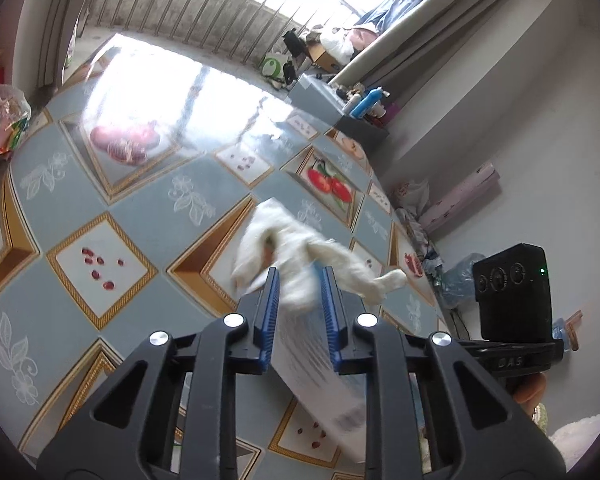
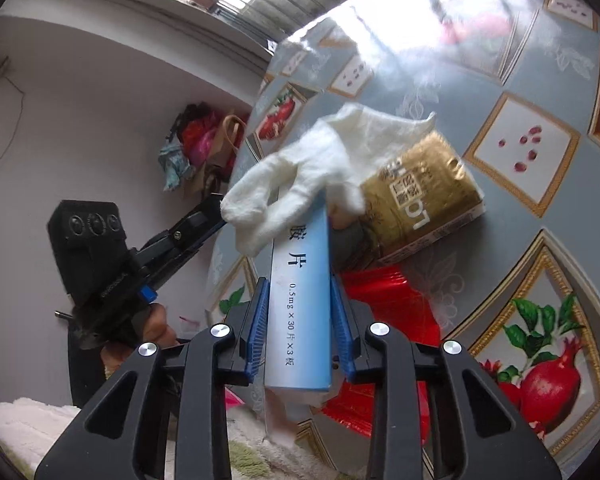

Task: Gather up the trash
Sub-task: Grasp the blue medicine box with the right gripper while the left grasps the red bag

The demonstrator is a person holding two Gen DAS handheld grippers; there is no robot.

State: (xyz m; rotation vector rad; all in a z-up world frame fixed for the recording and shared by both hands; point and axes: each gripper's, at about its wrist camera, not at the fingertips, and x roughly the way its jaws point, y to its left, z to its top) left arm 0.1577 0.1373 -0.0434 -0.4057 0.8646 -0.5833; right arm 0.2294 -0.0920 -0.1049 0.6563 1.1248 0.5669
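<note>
My left gripper (image 1: 299,276) is shut on a white box (image 1: 320,364) together with a white cloth glove (image 1: 300,248), held above the patterned table (image 1: 120,200); both are motion-blurred. My right gripper (image 2: 299,284) is shut on a blue and white medicine box (image 2: 300,300), with a white cloth glove (image 2: 320,160) draped over its far end. Under it on the table (image 2: 540,220) lie a gold box (image 2: 424,196) and a red foil wrapper (image 2: 388,300). The left gripper shows in the right wrist view (image 2: 216,208), touching the glove's edge.
A plastic bag of snacks (image 1: 4,120) lies off the table's far left. A grey cabinet (image 1: 332,100) with bottles stands beyond the table. Bags and clutter (image 1: 428,240) line the wall on the right. The other gripper's camera block (image 1: 512,292) is at the right.
</note>
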